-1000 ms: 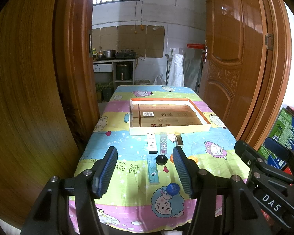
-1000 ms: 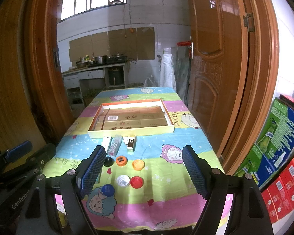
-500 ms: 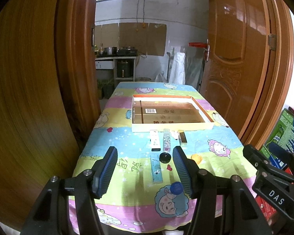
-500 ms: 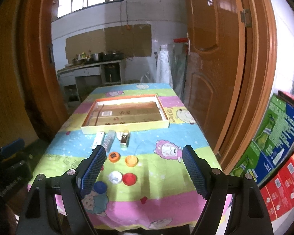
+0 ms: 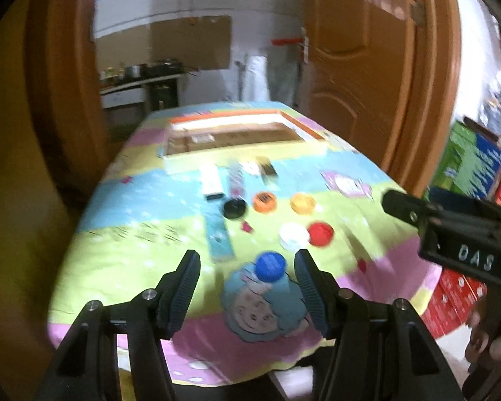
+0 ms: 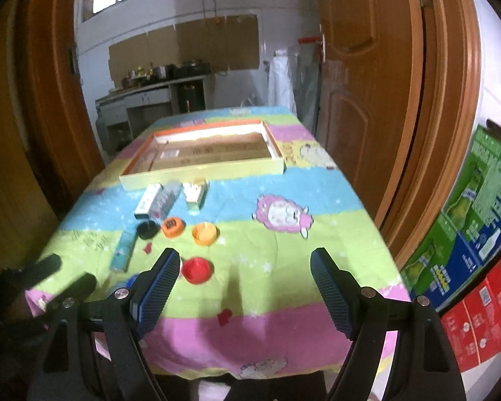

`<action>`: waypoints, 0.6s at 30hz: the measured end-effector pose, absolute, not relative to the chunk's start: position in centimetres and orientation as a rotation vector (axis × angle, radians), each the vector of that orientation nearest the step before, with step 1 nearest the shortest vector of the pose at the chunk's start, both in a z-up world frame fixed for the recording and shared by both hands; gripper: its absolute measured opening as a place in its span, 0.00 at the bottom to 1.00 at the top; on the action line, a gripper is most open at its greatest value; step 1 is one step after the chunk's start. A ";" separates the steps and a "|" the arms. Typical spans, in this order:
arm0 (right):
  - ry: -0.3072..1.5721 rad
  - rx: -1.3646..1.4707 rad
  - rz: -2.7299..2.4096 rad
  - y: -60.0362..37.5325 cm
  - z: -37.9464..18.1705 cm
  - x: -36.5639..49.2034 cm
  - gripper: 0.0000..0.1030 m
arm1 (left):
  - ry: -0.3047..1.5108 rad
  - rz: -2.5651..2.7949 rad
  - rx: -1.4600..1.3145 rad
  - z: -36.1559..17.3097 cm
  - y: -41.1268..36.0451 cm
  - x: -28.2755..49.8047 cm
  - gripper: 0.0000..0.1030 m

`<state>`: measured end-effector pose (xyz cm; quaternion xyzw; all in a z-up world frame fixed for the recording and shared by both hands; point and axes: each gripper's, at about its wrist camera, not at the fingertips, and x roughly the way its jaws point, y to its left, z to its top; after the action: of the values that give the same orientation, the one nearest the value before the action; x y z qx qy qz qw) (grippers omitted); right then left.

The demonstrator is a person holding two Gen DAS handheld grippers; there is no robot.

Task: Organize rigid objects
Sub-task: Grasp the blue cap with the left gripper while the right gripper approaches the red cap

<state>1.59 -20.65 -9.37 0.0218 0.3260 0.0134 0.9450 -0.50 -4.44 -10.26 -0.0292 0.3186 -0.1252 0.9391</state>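
Note:
Several bottle caps lie on the cartoon tablecloth: blue, white, red, yellow, orange and black. Small boxes and a light blue strip lie beside them. An open cardboard tray stands further back. My left gripper is open, just short of the blue cap. My right gripper is open and empty over the near table edge, with the red cap by its left finger.
Wooden doors flank the table on both sides. Stacked green and red cartons stand on the floor at the right. The right gripper's body shows at the right of the left wrist view.
Both grippers have moved forward and tilted down toward the caps at the near end of the table. The left wrist view is blurred by motion. Both jaws stay open.

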 end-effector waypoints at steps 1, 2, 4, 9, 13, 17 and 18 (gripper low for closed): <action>0.672 0.044 0.027 -20.8 -9.7 1.8 0.79 | 0.648 -0.260 -0.037 -11.0 -4.7 -0.2 0.57; 0.678 0.044 0.028 -20.9 -10.0 2.0 0.79 | 0.652 -0.267 -0.029 -11.3 -4.9 -0.1 0.57; 0.689 0.050 0.031 -21.2 -10.7 2.3 0.79 | 0.687 -0.279 -0.004 -12.3 -5.2 0.0 0.57; 0.722 0.067 0.024 -21.8 -12.1 3.1 0.79 | 0.719 -0.279 0.051 -14.4 -5.7 1.1 0.57; 0.743 0.079 0.021 -22.1 -12.9 3.7 0.79 | 0.717 -0.273 0.076 -15.8 -6.2 2.0 0.52; 0.742 0.070 0.048 -22.0 -13.8 4.1 0.79 | 0.687 -0.275 0.046 -16.0 -5.9 2.5 0.38; 0.741 0.065 0.064 -21.8 -14.1 4.3 0.78 | 0.679 -0.262 0.045 -16.0 -5.8 2.6 0.29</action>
<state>4.31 -21.77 -14.07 0.0316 0.3618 0.0314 0.9312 2.59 -5.79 -15.99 0.0220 0.3321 -0.1282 0.9342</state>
